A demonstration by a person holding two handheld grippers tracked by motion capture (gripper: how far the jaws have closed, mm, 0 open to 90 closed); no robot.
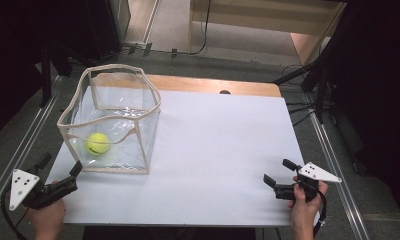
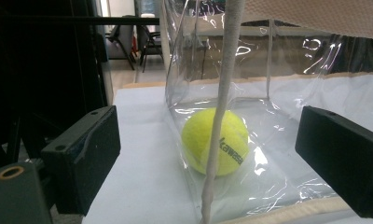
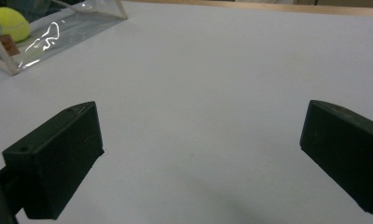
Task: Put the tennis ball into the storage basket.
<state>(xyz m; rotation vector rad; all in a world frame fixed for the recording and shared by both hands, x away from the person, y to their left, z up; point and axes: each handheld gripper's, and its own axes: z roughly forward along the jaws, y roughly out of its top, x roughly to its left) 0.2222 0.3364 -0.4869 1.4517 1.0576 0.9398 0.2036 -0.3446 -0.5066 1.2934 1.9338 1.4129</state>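
The left gripper (image 2: pixel 208 158) has its jaws spread and holds nothing; just ahead, between them, a tennis ball (image 2: pixel 216 141) sits inside the clear bag (image 2: pixel 287 60). The right gripper (image 3: pixel 201 163), jaws spread too, hovers over the bare white table (image 3: pixel 222 70), well apart from the bag.

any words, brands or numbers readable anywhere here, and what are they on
"Kawasaki", only partly readable: dark print on the yellow-green tennis ball, seen in the left gripper view through the clear plastic bag with beige piping; the piping hides the first letters and the end curves out of sight.
Small brownish tag beside the ball in the right gripper view: too blurred to read.
Nothing else readable.
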